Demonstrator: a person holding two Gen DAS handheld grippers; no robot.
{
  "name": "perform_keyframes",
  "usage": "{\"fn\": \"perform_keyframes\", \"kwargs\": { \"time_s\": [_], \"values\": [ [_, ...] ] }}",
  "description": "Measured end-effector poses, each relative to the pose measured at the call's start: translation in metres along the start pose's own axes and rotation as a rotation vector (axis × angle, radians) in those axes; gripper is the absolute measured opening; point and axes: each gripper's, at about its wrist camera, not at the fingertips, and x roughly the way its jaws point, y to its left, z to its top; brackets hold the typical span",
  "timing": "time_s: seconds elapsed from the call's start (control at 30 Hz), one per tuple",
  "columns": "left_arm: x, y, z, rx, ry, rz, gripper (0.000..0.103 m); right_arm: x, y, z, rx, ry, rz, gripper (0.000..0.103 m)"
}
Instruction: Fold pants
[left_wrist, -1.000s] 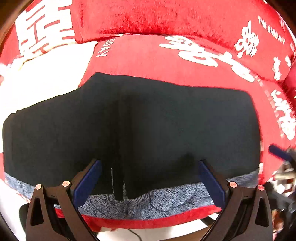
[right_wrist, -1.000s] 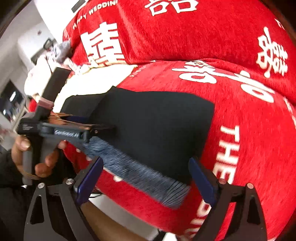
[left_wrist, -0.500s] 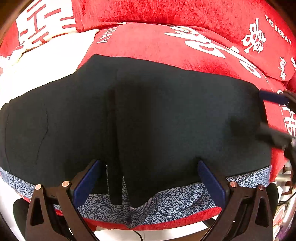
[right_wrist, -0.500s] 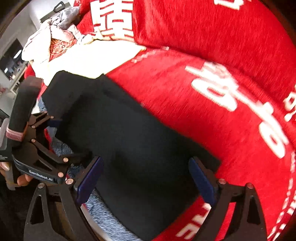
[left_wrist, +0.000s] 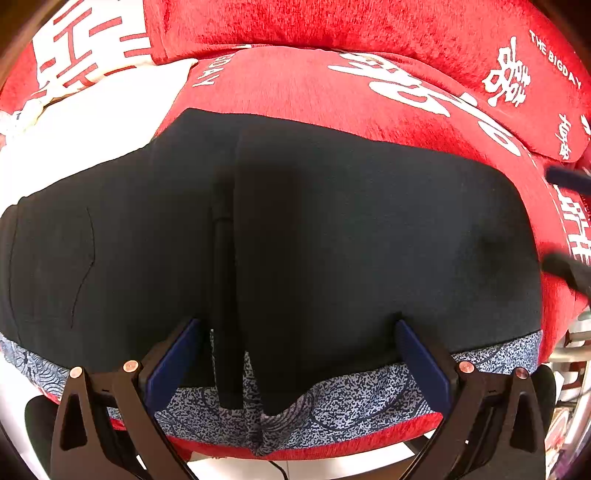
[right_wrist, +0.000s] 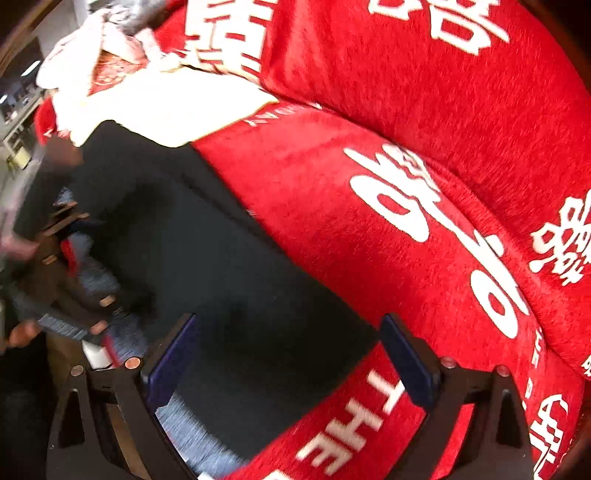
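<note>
The red sofa carried the black pants, spread flat across its seat over a blue-grey cloth at the front edge. The left gripper hovered spread over the near hem; the right gripper was spread above the pants' end. A clean fold probably needed both to pinch matching corners, lifting evenly.

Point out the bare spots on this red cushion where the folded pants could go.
Bare red cushion lies between the black pants and the back cushion, running right. Left is crowded: white cloth and a clothes pile. The front edge is taken by patterned blue fabric.
</note>
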Motion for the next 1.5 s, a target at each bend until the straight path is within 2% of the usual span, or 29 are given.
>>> {"fn": "perform_keyframes", "kwargs": {
  "time_s": [0.07, 0.1, 0.13, 0.17, 0.23, 0.3, 0.33, 0.43, 0.5, 0.57, 0.7, 0.77, 0.83, 0.97, 1.07, 1.13, 1.2, 1.23, 1.3, 1.4, 1.5],
  "values": [
    [-0.001, 0.0, -0.001, 0.0, -0.004, 0.001, 0.103, 0.001, 0.014, -0.011, -0.045, 0.007, -0.028, 0.098],
    [-0.001, 0.0, -0.001, 0.0, -0.004, 0.0, 0.103, 0.009, 0.021, -0.019, -0.079, 0.038, -0.075, 0.098],
    [-0.001, 0.0, -0.001, 0.0, -0.001, -0.002, 0.103, 0.026, 0.028, -0.03, -0.117, 0.105, -0.124, 0.098],
    [-0.001, 0.0, -0.001, 0.004, 0.002, -0.001, 0.103, 0.037, 0.03, -0.038, -0.133, 0.149, -0.138, 0.098],
    [-0.003, 0.001, 0.001, 0.002, 0.011, -0.009, 0.103, 0.034, 0.026, -0.044, -0.077, 0.116, -0.107, 0.098],
    [-0.011, 0.005, 0.001, -0.018, 0.01, 0.0, 0.103, 0.021, 0.023, -0.045, -0.043, 0.106, -0.121, 0.098],
    [-0.016, 0.008, 0.001, -0.031, -0.011, 0.018, 0.103, 0.009, 0.026, -0.046, -0.048, 0.075, -0.125, 0.098],
    [-0.026, 0.009, 0.0, -0.02, -0.06, 0.029, 0.103, -0.014, 0.047, -0.056, -0.104, 0.012, -0.03, 0.098],
    [-0.017, 0.004, -0.003, 0.007, -0.032, 0.085, 0.103, -0.007, 0.057, -0.064, -0.137, 0.031, -0.008, 0.098],
    [-0.01, 0.003, -0.008, 0.002, -0.029, 0.08, 0.103, 0.023, 0.059, -0.075, -0.11, 0.124, 0.02, 0.097],
    [-0.016, 0.009, -0.006, 0.001, -0.023, 0.075, 0.103, 0.032, 0.073, -0.077, -0.182, 0.133, -0.05, 0.1],
    [-0.022, 0.013, -0.007, -0.014, -0.047, 0.098, 0.103, 0.016, 0.068, -0.069, -0.149, 0.11, 0.013, 0.1],
    [-0.02, 0.014, -0.009, -0.01, -0.042, 0.109, 0.103, -0.003, 0.059, -0.058, -0.12, 0.044, 0.07, 0.1],
    [-0.012, 0.015, -0.012, -0.018, -0.028, 0.096, 0.103, -0.012, 0.032, -0.03, -0.019, -0.041, 0.085, 0.1],
    [-0.009, 0.019, -0.01, -0.032, -0.011, 0.068, 0.103, 0.013, 0.011, -0.004, 0.059, -0.034, 0.03, 0.1],
    [-0.01, 0.024, -0.01, -0.052, -0.002, 0.047, 0.103, 0.044, 0.011, 0.006, 0.072, 0.042, -0.037, 0.1],
    [-0.017, 0.028, -0.012, -0.066, -0.018, 0.071, 0.103, 0.07, 0.014, 0.002, 0.057, 0.108, -0.096, 0.103],
    [-0.022, 0.03, -0.014, -0.062, -0.036, 0.092, 0.103, 0.069, 0.019, 0.004, 0.046, 0.078, -0.12, 0.103],
    [-0.029, 0.036, -0.019, -0.061, -0.065, 0.12, 0.103, 0.064, 0.021, 0.007, 0.067, 0.088, -0.139, 0.103],
    [-0.024, 0.049, -0.026, -0.111, -0.045, 0.085, 0.103, 0.041, 0.036, -0.006, 0.108, 0.02, -0.12, 0.103],
    [-0.018, 0.05, -0.03, -0.115, -0.042, 0.077, 0.103, 0.041, 0.054, -0.034, 0.112, 0.048, -0.162, 0.103]
  ]
}}
